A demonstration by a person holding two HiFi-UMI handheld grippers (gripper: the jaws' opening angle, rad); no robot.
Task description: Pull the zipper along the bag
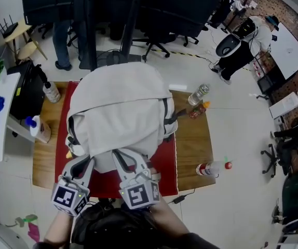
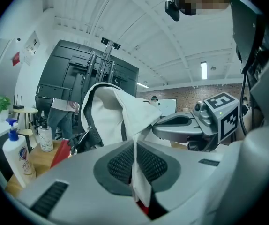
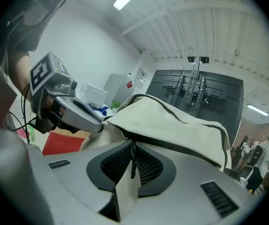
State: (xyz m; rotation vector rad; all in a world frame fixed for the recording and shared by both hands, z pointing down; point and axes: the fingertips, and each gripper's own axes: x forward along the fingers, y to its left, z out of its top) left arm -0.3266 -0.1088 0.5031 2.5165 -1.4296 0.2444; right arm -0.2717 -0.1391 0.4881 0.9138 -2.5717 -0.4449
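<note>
A light grey backpack (image 1: 118, 108) lies on a red mat (image 1: 165, 171) on the wooden table (image 1: 193, 139). Both grippers sit side by side at its near edge. My left gripper (image 1: 88, 163) is shut on a fold of the bag's pale fabric (image 2: 141, 186), which is pinched between its pads (image 2: 120, 165). My right gripper (image 1: 121, 158) is shut on a pale pull tab (image 3: 127, 191) with a thin dark zipper strip (image 3: 132, 161) running up between its pads. The bag's dark zipper line (image 3: 186, 146) runs away to the right in the right gripper view.
A clear bottle (image 1: 198, 94) and a small red-orange item (image 1: 197, 111) stand at the table's far right. Another bottle (image 1: 209, 168) lies at the near right corner. At the left are a bottle (image 1: 50, 92) and a spray bottle (image 1: 37, 128). A person (image 1: 63, 40) stands beyond the table.
</note>
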